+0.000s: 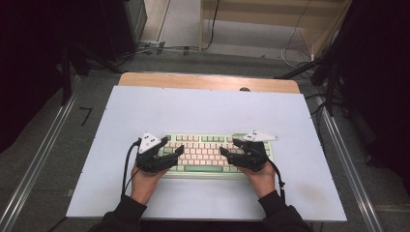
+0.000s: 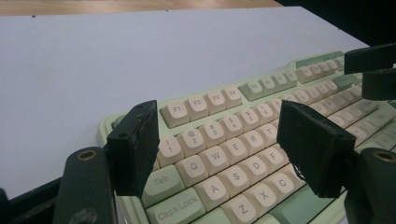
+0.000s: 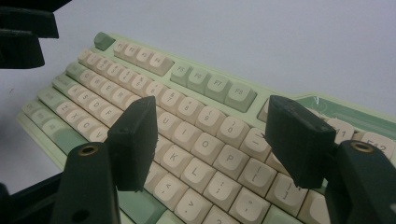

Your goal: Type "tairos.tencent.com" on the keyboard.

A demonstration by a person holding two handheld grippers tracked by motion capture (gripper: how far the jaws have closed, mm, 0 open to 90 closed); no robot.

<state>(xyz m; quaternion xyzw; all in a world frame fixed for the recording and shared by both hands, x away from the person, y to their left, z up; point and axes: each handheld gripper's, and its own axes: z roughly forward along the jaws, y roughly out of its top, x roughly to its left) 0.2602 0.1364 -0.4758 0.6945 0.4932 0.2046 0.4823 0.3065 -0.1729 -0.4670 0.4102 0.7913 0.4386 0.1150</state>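
I am holding both hands low at the near edge of the keyboard [image 1: 203,153], jaws angled inward over it. The left gripper [image 2: 219,154] is standing wide open over the Q-A-Z columns, gripping nothing. The right gripper [image 3: 210,140] is likewise gaping above the O-P keys (empty). The keyboard's near edge is lying hidden beneath both tools; whether the pads are touching keys, I cannot tell.

The keyboard [image 1: 203,154] has both ends hidden under the grippers in the high view, its key legends too small to read there.

Even overhead light, dark edges, sl. soft
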